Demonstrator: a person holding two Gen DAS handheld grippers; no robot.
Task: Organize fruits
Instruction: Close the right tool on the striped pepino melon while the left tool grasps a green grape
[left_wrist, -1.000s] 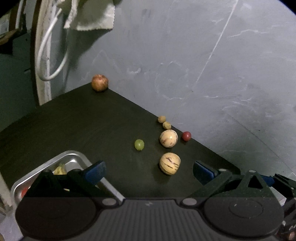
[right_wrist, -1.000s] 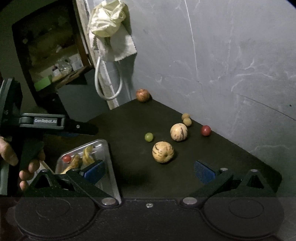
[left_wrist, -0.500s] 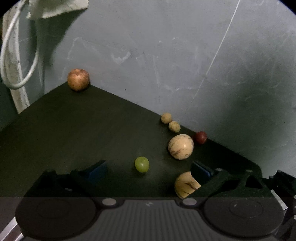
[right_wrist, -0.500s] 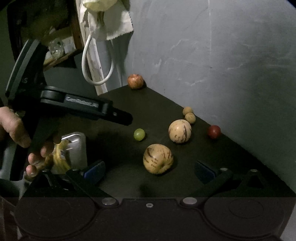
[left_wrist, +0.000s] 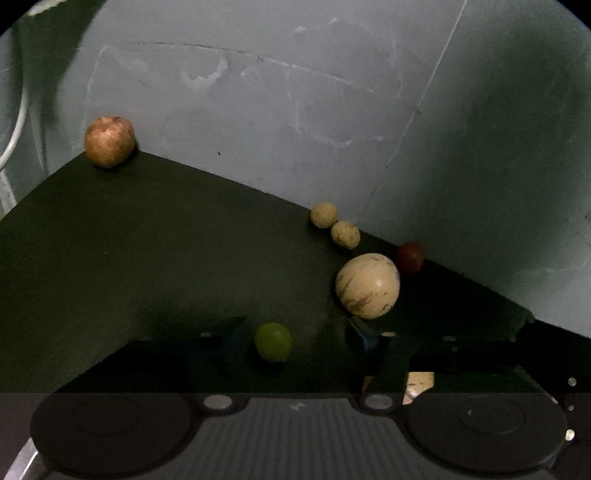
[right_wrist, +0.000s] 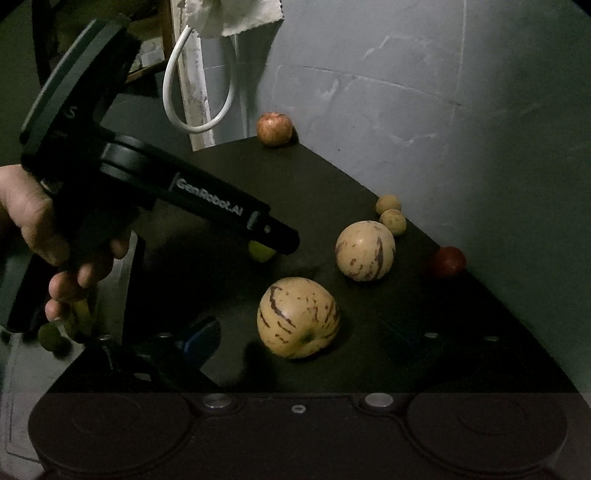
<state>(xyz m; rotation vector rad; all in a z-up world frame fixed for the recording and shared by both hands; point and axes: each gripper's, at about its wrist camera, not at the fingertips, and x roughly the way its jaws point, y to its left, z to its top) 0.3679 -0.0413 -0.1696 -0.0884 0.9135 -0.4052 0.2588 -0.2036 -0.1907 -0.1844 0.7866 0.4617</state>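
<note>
- The left tool (left_wrist: 295, 338) hangs low over the dark table (left_wrist: 147, 240), its two fingers spread with the green grape (left_wrist: 273, 341) lying between them; the grape sits closer to the left finger, and whether it touches that finger cannot be told.
- In the right wrist view the same grape (right_wrist: 261, 252) peeks out from under the left tool's black tip, and a hand (right_wrist: 44, 236) holds the tool's grip.
- The right tool (right_wrist: 314, 332) is also spread, with the near striped melon (right_wrist: 298, 317) on the table between its fingers and touching neither.
- A second striped melon (right_wrist: 365, 251) rests farther back and to the right, apart from the first.
- Two small tan fruits (right_wrist: 392, 216) sit touching each other near the wall, just behind the far melon.
- A red fruit (right_wrist: 447, 261) lies at the right edge of the table against the wall.
- An apple (right_wrist: 274, 128) stands alone at the far corner.
- A metal tray (right_wrist: 14, 354) with yellow and green fruit shows dimly at the near left.
- A white cable (right_wrist: 184, 92) loops down the far wall below a hanging cloth (right_wrist: 240, 14).
</note>
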